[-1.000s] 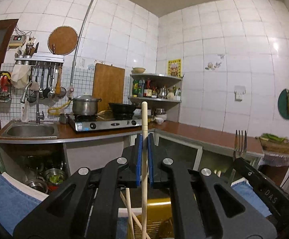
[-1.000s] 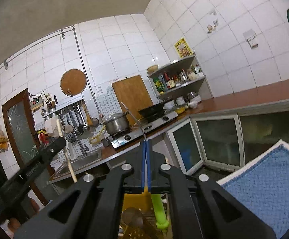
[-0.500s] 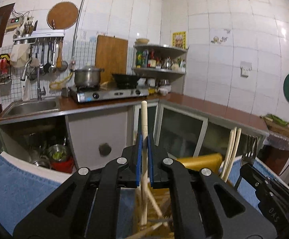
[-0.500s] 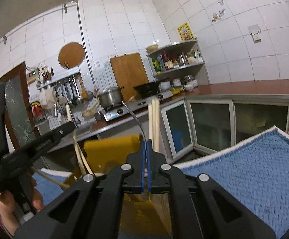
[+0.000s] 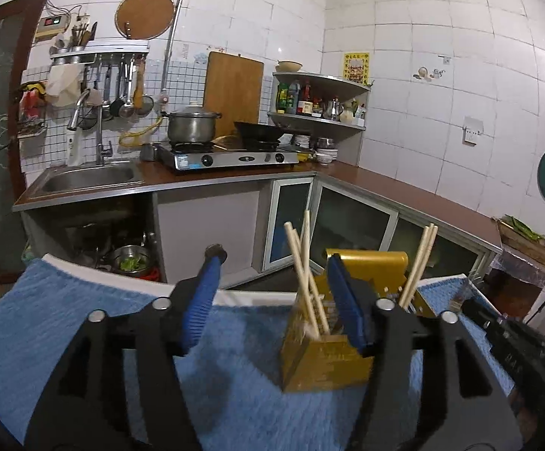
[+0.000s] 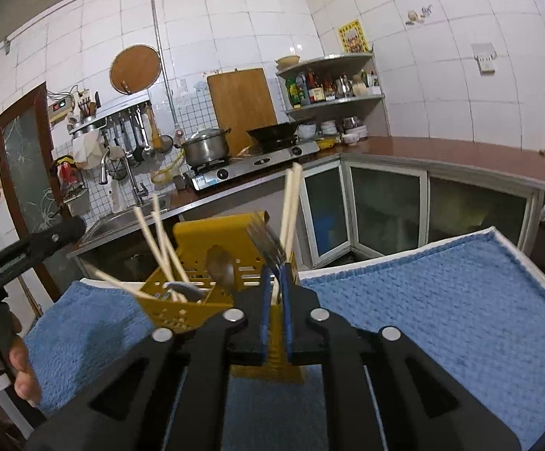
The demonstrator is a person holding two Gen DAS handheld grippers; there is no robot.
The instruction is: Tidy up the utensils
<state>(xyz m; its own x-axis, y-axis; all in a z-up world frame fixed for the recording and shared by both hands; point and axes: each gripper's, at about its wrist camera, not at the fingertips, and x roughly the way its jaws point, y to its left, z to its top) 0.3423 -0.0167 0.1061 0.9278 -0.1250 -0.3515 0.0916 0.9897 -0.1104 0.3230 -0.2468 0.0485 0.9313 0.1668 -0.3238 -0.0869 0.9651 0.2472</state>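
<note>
A yellow perforated utensil holder stands on a blue towel. Several pale chopsticks lean in it, with another pair farther right. My left gripper is opening wide just left of the holder, with nothing between its fingers. A fork stands tines up in the holder beside a spoon. My right gripper is opening, its pads a little apart with the fork's handle between them.
Behind the towel runs an L-shaped counter with a sink, a gas stove carrying a pot and a wok, and glass-door cabinets. A hand holds the left gripper at the left edge.
Both grippers came down to the yellow holder. The left one let go of the chopstick, which now leans in the holder. The right one's jaws parted around the fork.
</note>
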